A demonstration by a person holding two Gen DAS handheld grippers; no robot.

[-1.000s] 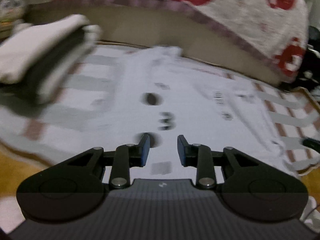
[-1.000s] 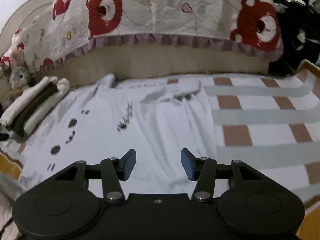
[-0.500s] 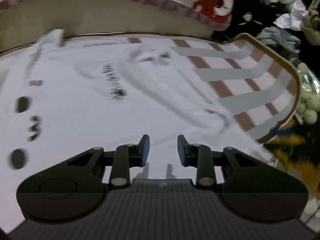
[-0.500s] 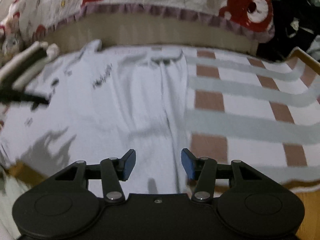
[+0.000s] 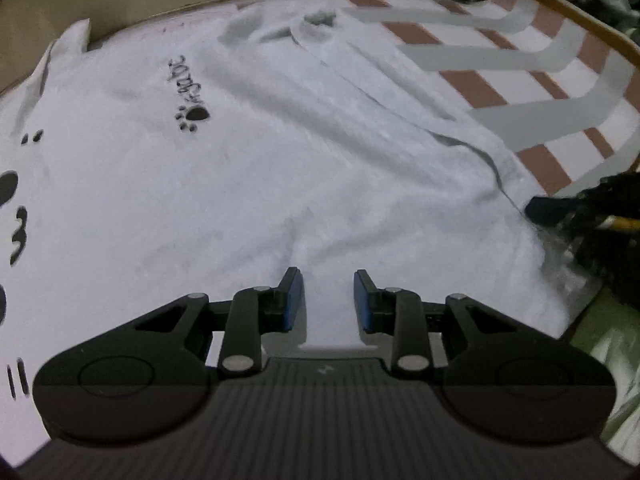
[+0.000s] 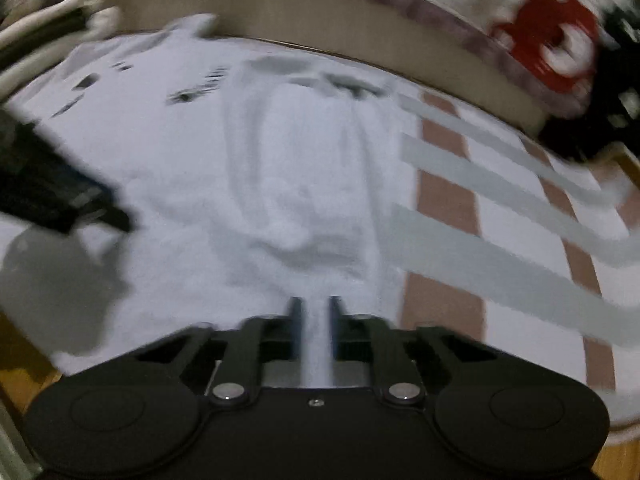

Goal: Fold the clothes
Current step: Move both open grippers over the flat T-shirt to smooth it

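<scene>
Since the earlier frame both tools have dropped closer to the white shirt (image 5: 280,184), and the right tool (image 6: 316,312) has gone from spread to nearly pressed together. The shirt lies spread flat on a striped mat (image 5: 520,80), its near hem toward both cameras, probably so it can be folded from that edge. A strip of white cloth runs up between the right tool's fingers, so it appears to be pinching the hem near the shirt's right side, though blur hides the contact itself. The left tool (image 5: 328,296) hovers low over the near hem with its fingers partly spread and nothing pinched; cloth merely lies below the gap. It likely waits to take the other corner. One shirt is laid out, with two tools on it. Beyond it is a bed with a bear-print quilt (image 6: 540,40). One stack of folded clothes (image 6: 44,40) sits at the far left.
</scene>
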